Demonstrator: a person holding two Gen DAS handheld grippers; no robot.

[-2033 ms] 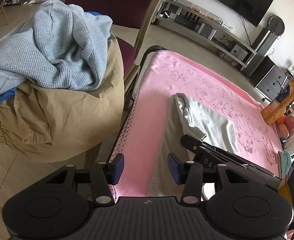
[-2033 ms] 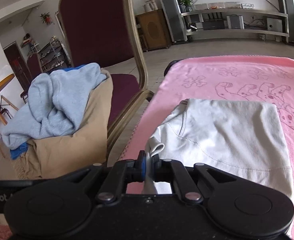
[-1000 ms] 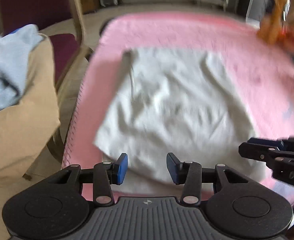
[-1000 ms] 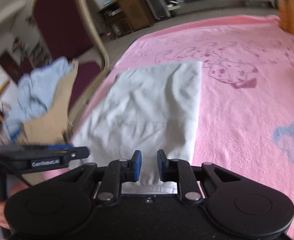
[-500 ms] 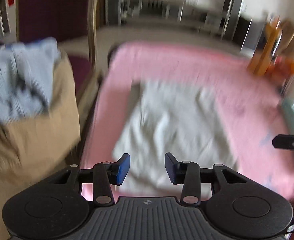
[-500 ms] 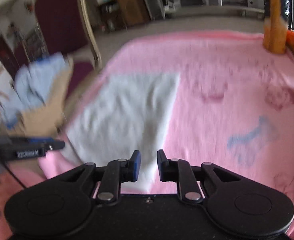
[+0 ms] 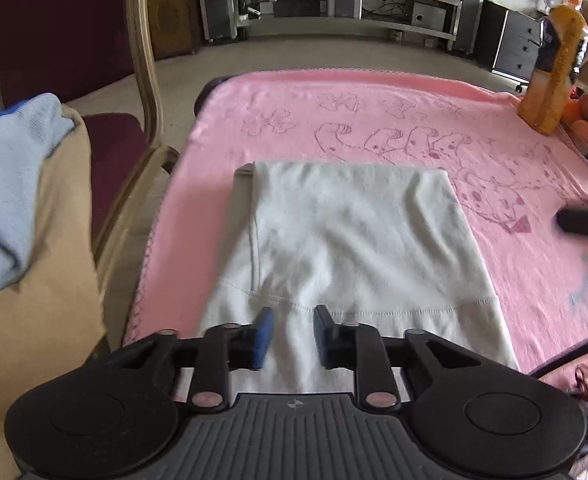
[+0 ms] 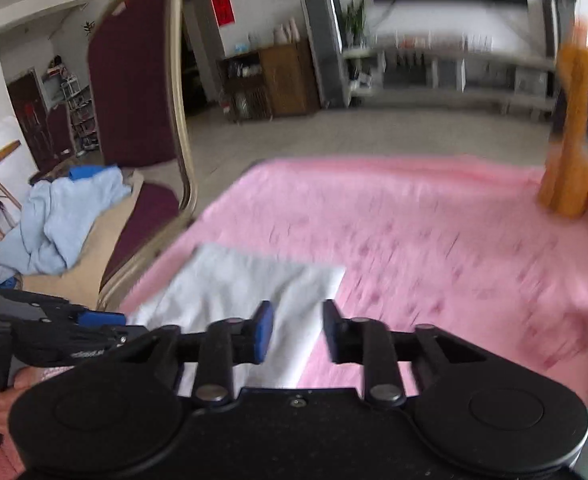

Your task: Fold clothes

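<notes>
On the pink printed towel (image 7: 374, 120), the folded pale-grey cotton garment (image 7: 350, 240) lies released; both grippers, left gripper (image 7: 289, 330) narrowing, right gripper (image 8: 294, 330) parted, have withdrawn empty.

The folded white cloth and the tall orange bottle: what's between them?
Only bare pink blanket between white cloth and orange bottle, shown in the left wrist view.

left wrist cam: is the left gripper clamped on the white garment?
No. The left gripper has a clear gap between its pads, above the white garment, which lies flat on the pink blanket.

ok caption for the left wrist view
Left claw open above the folded white garment on the pink blanket.
</notes>
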